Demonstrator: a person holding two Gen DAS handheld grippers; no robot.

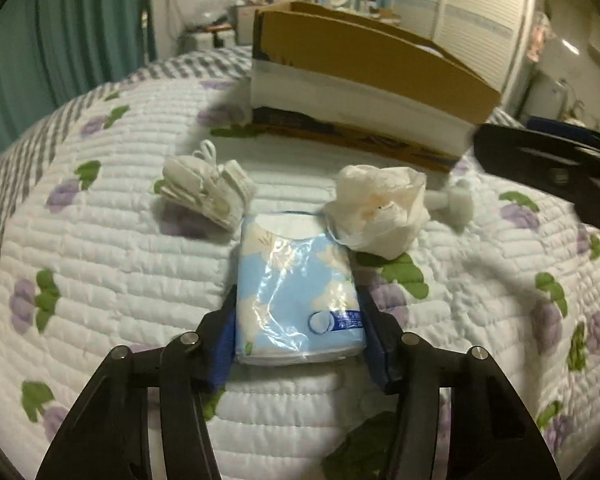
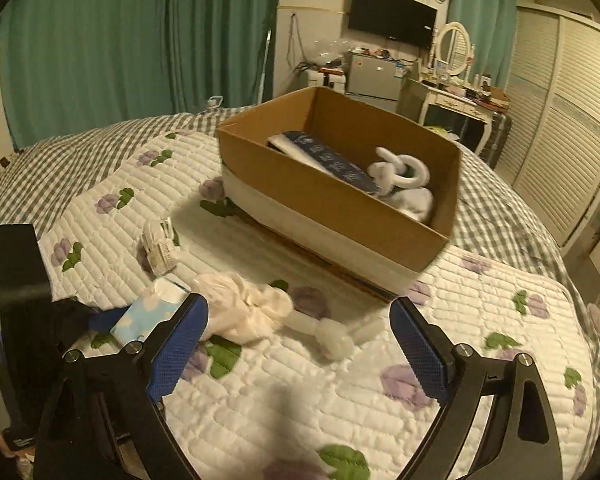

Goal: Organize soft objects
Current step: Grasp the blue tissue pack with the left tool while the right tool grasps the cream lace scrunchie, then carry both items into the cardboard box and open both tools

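My left gripper (image 1: 296, 304) is shut on a blue-and-white tissue pack (image 1: 296, 288), which lies on the quilt; the pack also shows in the right wrist view (image 2: 148, 314). A crumpled white plastic bag (image 1: 378, 210) touches the pack's far right corner and shows in the right wrist view (image 2: 244, 310). A white bundle with a loop (image 1: 208, 188) lies to the far left. A white dumbbell-shaped soft toy (image 2: 332, 334) lies right of the bag. My right gripper (image 2: 300, 344) is open and empty, hovering above the toy. The cardboard box (image 2: 340, 204) holds a dark blue patterned item (image 2: 332, 164) and a white soft toy (image 2: 400, 180).
The bed has a white quilt with purple flowers (image 2: 300, 400) over a grey checked sheet. Green curtains, a wall TV, a dresser with mirror and louvred wardrobe doors stand beyond the bed. The left gripper's black body (image 2: 20, 320) fills the left edge of the right wrist view.
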